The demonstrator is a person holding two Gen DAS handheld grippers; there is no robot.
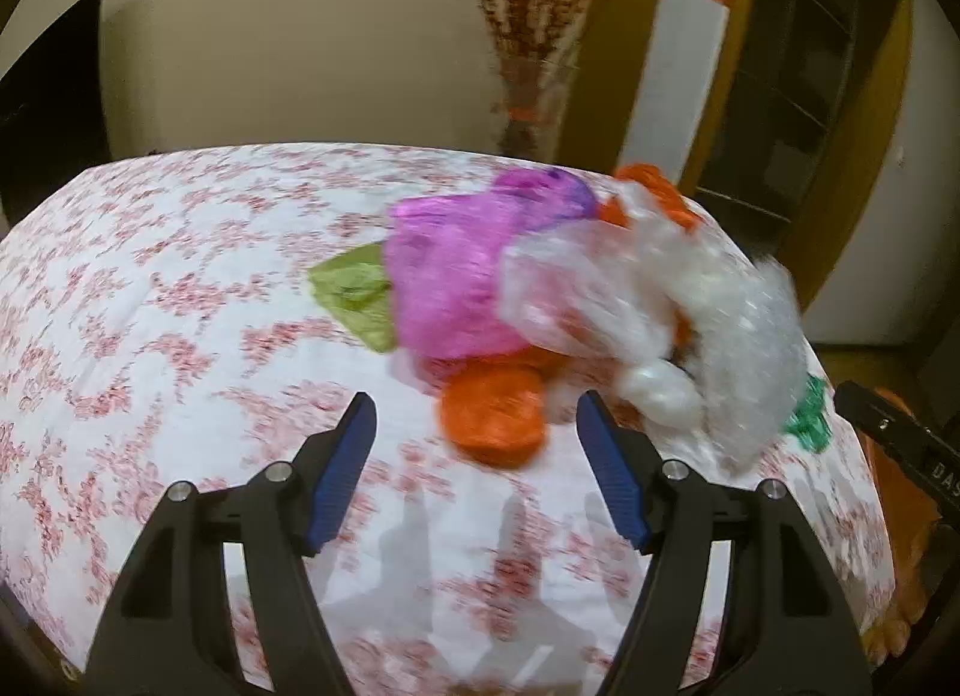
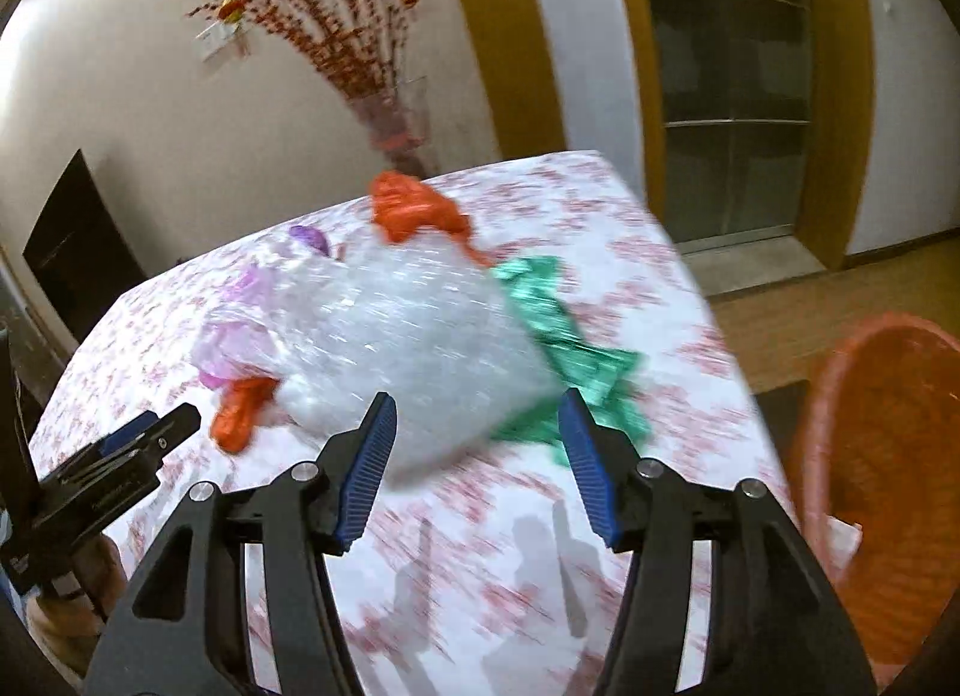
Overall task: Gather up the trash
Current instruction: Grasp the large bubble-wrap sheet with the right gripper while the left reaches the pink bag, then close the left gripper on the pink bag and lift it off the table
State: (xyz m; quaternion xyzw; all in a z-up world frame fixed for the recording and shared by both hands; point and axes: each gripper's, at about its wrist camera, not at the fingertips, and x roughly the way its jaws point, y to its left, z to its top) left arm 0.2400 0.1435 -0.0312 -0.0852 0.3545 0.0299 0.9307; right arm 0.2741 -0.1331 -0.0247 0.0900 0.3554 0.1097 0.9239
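A pile of trash lies on a table with a white, red-flowered cloth. It holds a pink plastic bag, a green scrap, orange bags, clear bubble wrap and a green foil wrapper. My left gripper is open and empty, just short of the near orange bag. My right gripper is open and empty, with the bubble wrap right in front of its fingers. The left gripper shows at the left of the right wrist view.
An orange mesh basket stands on the floor right of the table. A vase of red dried branches stands behind the table's far edge. A wooden doorway and shelves are at the back right.
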